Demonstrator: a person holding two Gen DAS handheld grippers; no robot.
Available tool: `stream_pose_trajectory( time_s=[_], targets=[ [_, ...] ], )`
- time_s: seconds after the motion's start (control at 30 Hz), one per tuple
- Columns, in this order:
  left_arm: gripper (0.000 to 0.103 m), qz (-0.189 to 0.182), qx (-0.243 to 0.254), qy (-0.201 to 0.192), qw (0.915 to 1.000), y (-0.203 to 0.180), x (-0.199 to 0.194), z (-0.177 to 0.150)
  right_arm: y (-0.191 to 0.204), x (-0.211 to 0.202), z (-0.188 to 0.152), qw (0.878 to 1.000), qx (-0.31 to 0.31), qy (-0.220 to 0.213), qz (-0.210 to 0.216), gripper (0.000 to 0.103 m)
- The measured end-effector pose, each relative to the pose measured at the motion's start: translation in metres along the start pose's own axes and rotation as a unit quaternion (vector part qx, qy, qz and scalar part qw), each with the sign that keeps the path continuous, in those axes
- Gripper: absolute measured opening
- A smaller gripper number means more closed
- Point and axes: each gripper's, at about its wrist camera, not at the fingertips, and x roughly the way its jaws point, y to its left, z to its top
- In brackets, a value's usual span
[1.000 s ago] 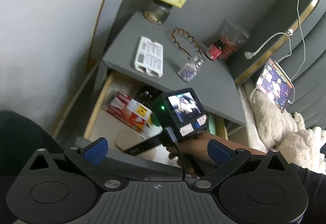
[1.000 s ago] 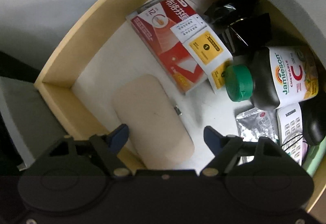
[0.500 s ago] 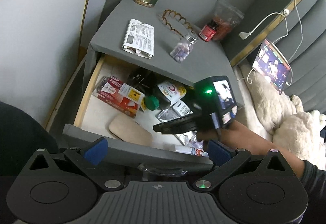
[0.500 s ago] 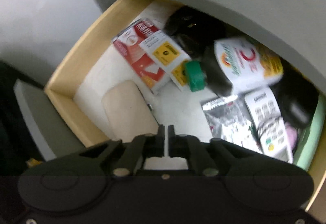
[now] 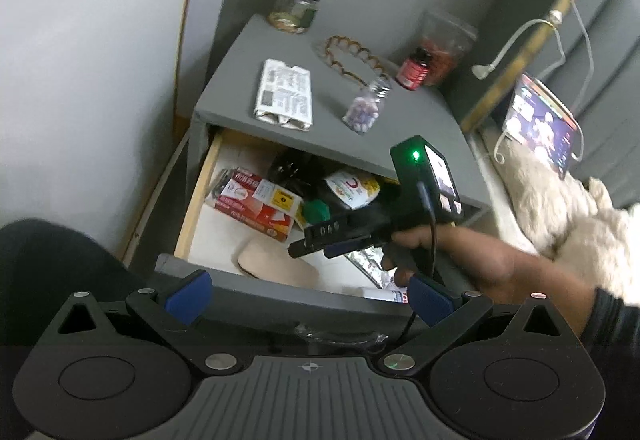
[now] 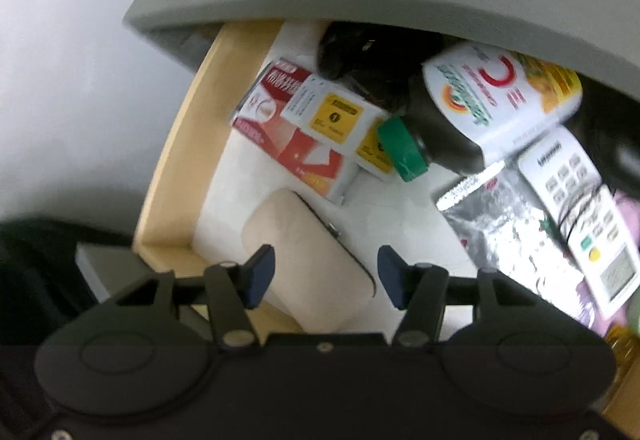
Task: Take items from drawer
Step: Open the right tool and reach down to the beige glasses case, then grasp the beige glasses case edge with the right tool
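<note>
Beige and probably rigid, the glasses case lay flat in the drawer beneath your spread right gripper, best pinched across its narrow width, while your left gripper hung spread and empty.

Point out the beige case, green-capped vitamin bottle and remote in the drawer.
beige case (image 6: 308, 260), right wrist view, middle of its lid.
green-capped vitamin bottle (image 6: 486, 99), right wrist view, white label.
remote (image 6: 580, 207), right wrist view, button face.

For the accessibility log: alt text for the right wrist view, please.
The open right gripper hovers over a beige case at the front of an open drawer. Behind lie a red box, green-capped bottle, foil pouch and remote.
</note>
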Motion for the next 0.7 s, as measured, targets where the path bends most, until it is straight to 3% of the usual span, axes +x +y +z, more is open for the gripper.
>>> stream_pose_trajectory(
  time_s=[0.1,0.23,0.4,0.5,0.57,0.6,0.7],
  targets=[
    [0.103,-0.006,-0.008,-0.007,0.9999,0.003,-0.003,0.001,-0.002,-0.004,0.004,1.0,0.01,-0.001,-0.002,0.07],
    [0.103,-0.008,-0.019,-0.002,0.9998,0.005,-0.002,0.002,0.01,0.011,0.009,1.0,-0.005,0.023,-0.009,0.071],
    [0.103,-0.015,-0.043,0.0,0.999,0.006,-0.002,0.0,0.027,0.047,0.009,0.995,-0.061,0.063,-0.049,0.073],
    [0.103,-0.019,-0.034,0.001,0.9993,0.002,-0.002,0.001,0.035,0.064,0.002,0.989,-0.1,0.08,-0.07,0.084],
    [0.103,-0.019,-0.037,0.001,0.9991,0.002,-0.002,0.002,0.044,0.066,-0.003,0.983,-0.138,0.087,-0.08,0.08],
    [0.103,-0.023,-0.042,0.001,0.9989,0.002,-0.002,0.003,0.045,0.065,-0.002,0.983,-0.143,0.088,-0.079,0.07],
    [0.103,-0.024,-0.043,0.004,0.9988,0.003,-0.001,0.004,0.048,0.059,0.0,0.981,-0.157,0.091,-0.074,0.066]
  ],
)
